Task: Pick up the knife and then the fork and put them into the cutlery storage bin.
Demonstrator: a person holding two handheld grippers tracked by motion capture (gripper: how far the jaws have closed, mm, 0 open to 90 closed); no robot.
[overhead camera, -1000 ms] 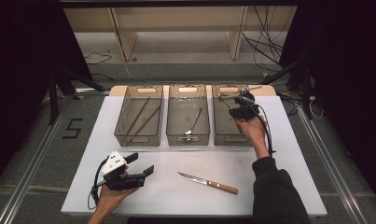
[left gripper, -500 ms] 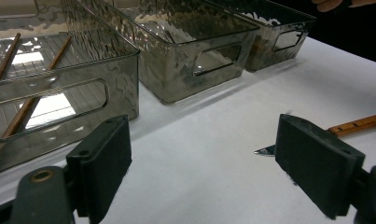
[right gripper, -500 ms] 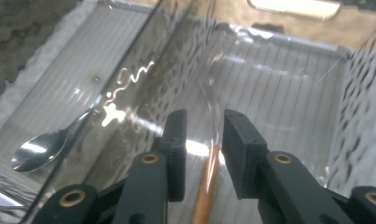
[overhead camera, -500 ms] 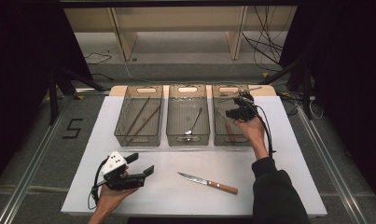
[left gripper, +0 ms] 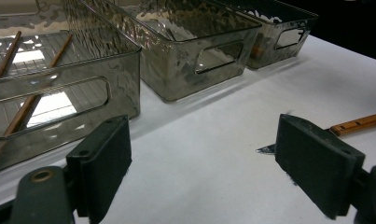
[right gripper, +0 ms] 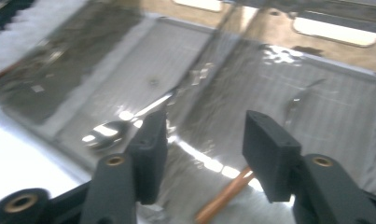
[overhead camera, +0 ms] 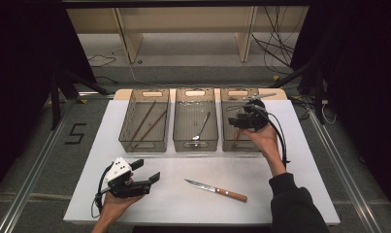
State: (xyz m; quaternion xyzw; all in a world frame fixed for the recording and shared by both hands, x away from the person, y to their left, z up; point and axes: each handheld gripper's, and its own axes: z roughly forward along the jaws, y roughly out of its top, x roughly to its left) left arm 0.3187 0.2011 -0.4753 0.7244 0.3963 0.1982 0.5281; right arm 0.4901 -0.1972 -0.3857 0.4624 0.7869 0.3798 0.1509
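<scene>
Spoon (overhead camera: pixel 201 127) in middle bin (overhead camera: pixel 195 119)

1. A white counter (overhead camera: pixel 300 184) stands on a grey floor (overhead camera: pixel 33 165).
2. A black "5" (overhead camera: pixel 76 133) marks the floor left of it.
3. Pale wooden shelving (overhead camera: pixel 183 29) runs along the far side.
4. Black cables (overhead camera: pixel 275 43) trail across the floor at the right.
5. Dark curtains (overhead camera: pixel 18 73) close both sides.

A wooden-handled knife (overhead camera: pixel 236 134) is seen lying flat in the right-hand bin (overhead camera: pixel 240 143), handle end toward the near wall, its blade largely hidden. The bin is of smoky translucent plastic with a handle slot, at the far right of the white mat. A second wooden-handled knife (overhead camera: pixel 216 190) lies flat on the mat, near centre, blade pointing left.
</scene>
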